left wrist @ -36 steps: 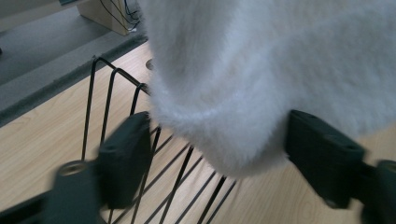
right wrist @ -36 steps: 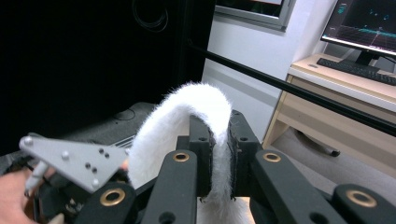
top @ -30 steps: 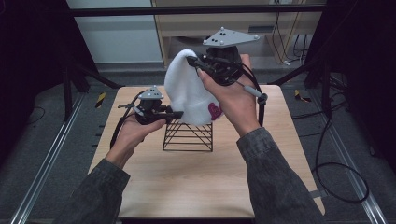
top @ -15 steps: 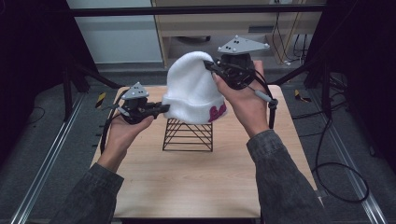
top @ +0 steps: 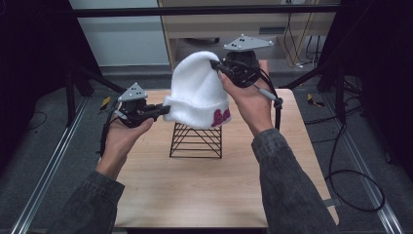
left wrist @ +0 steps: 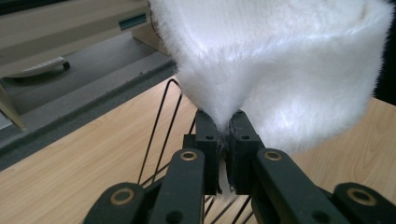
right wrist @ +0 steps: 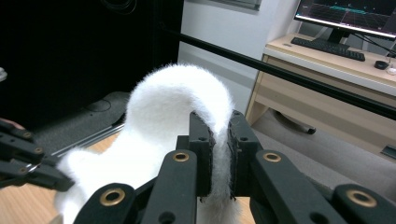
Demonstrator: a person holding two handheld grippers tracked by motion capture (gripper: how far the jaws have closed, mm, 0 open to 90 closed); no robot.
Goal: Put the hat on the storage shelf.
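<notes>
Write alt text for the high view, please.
Two hand-held tongs hold a fluffy white beanie in the air above a black wire stand on a wooden table. The left tongs pinch its cuff, the right tongs its crown.

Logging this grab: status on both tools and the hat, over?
Left tool shut on white hat cuff. Right tool shut on its crown. Hat held above wire stand; nothing blocking.

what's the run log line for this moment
left hand-held gripper: shut on white hat cuff | right hand-held gripper: shut on hat crown | hat: above wire stand
</notes>
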